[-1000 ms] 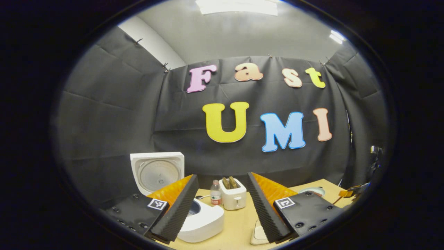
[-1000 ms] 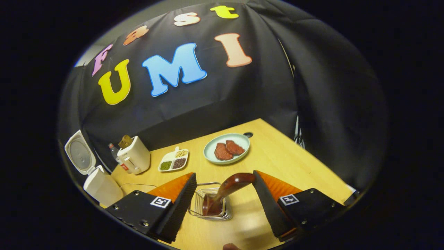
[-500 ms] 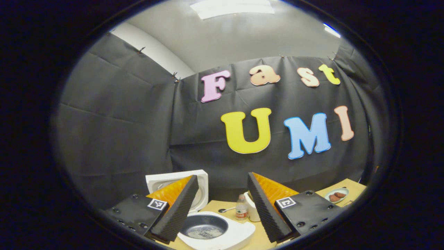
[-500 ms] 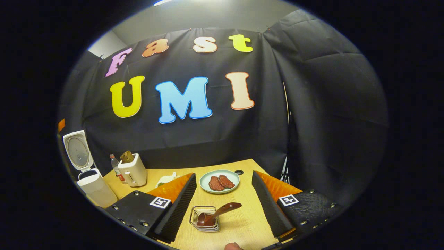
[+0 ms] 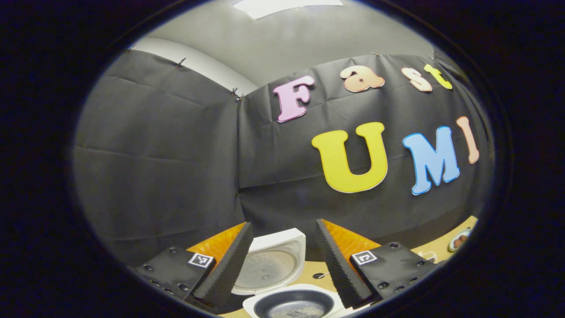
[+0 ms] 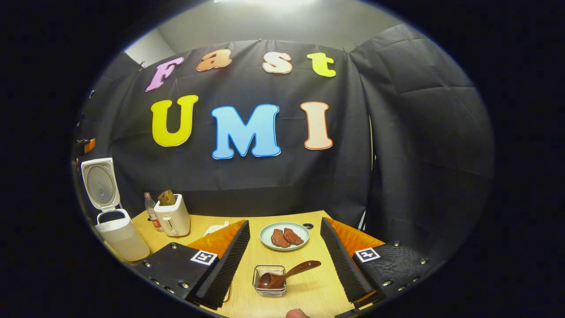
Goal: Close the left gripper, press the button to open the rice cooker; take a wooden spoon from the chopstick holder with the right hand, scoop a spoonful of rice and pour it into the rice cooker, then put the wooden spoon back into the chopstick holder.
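With the rice cooker (image 6: 115,221) open at left and the wooden spoon (image 6: 287,274) back in the chopstick holder (image 6: 270,280) at lower centre, the task looks finished, both jaws wide and empty.

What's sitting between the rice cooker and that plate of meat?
In the right gripper view, a toaster and a bottle stand between rice cooker and plate.

You are working in a recording booth dressed up as a kitchen, not in a real home: black cloth (image 6: 410,145) is hanging as walls on every side and clipped along its top edge. A pale wooden tabletop (image 6: 309,291) is carrying kitchen props, with a rice cooker (image 6: 115,227) standing open, a toaster (image 6: 174,217), a plate of meat (image 6: 284,236) and a wire chopstick holder (image 6: 269,281).
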